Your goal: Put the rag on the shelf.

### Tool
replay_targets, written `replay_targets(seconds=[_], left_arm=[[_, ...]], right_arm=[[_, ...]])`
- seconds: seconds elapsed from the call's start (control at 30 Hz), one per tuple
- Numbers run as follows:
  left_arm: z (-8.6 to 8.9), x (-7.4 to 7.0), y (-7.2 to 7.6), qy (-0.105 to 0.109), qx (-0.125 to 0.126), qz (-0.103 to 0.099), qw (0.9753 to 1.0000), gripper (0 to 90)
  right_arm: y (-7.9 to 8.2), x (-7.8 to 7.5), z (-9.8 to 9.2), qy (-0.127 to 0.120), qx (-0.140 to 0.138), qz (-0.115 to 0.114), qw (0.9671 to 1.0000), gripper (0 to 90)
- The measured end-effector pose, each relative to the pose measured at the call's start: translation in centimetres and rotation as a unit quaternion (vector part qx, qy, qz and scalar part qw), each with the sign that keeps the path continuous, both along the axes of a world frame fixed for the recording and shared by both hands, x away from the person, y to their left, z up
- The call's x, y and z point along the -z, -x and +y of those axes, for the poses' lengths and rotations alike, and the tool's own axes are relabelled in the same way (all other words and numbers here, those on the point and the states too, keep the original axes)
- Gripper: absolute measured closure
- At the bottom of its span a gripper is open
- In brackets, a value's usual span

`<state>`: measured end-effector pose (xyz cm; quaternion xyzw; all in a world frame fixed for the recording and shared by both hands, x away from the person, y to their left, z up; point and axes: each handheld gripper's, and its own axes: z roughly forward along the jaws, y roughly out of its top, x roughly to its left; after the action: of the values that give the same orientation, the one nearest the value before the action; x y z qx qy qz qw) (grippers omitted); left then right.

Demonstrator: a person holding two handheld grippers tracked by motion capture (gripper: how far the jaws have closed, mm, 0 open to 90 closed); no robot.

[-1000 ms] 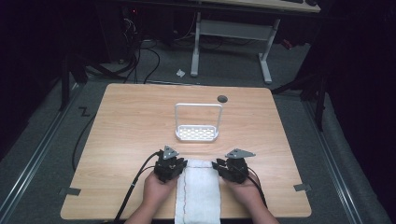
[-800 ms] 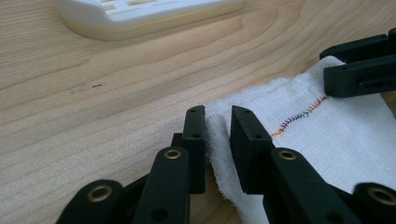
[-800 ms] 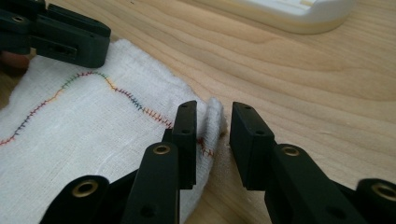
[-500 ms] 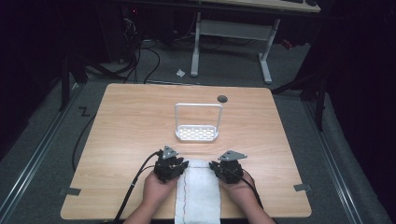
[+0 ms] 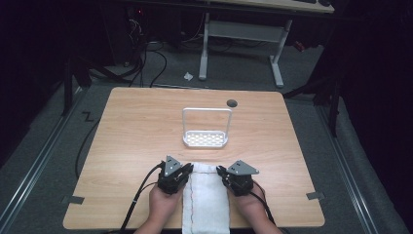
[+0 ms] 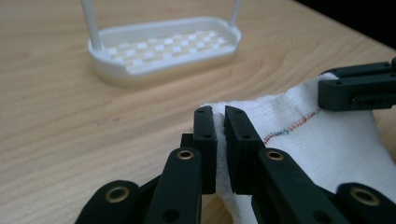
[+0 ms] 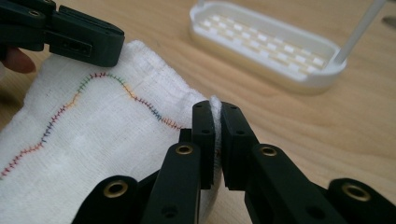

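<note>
A white cloth with a multicoloured stitched line lies at the table's near edge, hanging over it. My left gripper is shut on the cloth's far left corner; in the left gripper view the cloth is pinched between the jaws. My right gripper is shut on the far right corner, where the cloth edge sits between its jaws. Each gripper view also shows the other gripper on the opposite corner.
A white plastic rack with a slotted base and a tall wire handle stands mid-table, just beyond the cloth. A dark round hole sits near the table's far edge. Bare wood lies left and right.
The right gripper has shifted slightly left toward the cloth's corner. The left gripper has stayed in place.
</note>
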<state>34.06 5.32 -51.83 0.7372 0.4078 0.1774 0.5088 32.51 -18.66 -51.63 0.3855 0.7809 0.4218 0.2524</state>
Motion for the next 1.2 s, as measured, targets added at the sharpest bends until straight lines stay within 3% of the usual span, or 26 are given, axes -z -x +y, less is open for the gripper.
replay_targets(seconds=[0.07,0.13,0.17,0.37,0.47,0.53,0.67,0.8,0.97,1.2], left_arm=[[0.0,-0.5,0.2,0.005,0.0,-0.006,1.0,83.9],[0.0,-1.4,0.7,0.006,0.0,-0.022,0.9997,83.9],[0.0,-1.9,0.9,0.007,0.001,-0.031,0.9995,83.9],[-0.1,-4.5,1.6,0.008,-0.003,-0.072,0.9974,84.0],[0.1,-5.8,1.6,0.025,-0.004,-0.081,0.9964,84.1],[0.1,-6.2,1.6,0.023,-0.004,-0.087,0.996,84.1],[0.2,-8.6,2.1,0.031,-0.007,-0.118,0.9926,84.2],[0.2,-9.9,2.3,0.039,-0.008,-0.132,0.9905,84.2],[0.3,-12.1,2.3,0.054,-0.008,-0.154,0.9865,84.3],[0.1,-14.2,2.2,0.047,-0.003,-0.184,0.9817,84.5]], right_arm=[[0.3,-0.4,0.1,-0.002,0.002,-0.013,0.9999,85.7],[1.0,-1.7,0.1,-0.01,0.007,-0.05,0.9987,85.7],[1.0,-1.7,0.1,-0.01,0.007,-0.05,0.9987,85.7],[1.8,-3.9,0.4,-0.01,0.009,-0.103,0.9946,85.7],[1.7,-4.9,0.1,-0.017,0.011,-0.117,0.9929,85.7],[1.7,-5.2,0.0,-0.02,0.012,-0.12,0.9925,85.8],[1.7,-7.2,-0.2,-0.029,0.012,-0.146,0.9887,85.8],[1.8,-8.5,-0.2,-0.037,0.011,-0.163,0.9859,85.7],[2.1,-11.0,-0.2,-0.056,0.012,-0.194,0.9794,85.8],[1.9,-13.0,0.1,-0.062,0.005,-0.217,0.9741,85.8]])
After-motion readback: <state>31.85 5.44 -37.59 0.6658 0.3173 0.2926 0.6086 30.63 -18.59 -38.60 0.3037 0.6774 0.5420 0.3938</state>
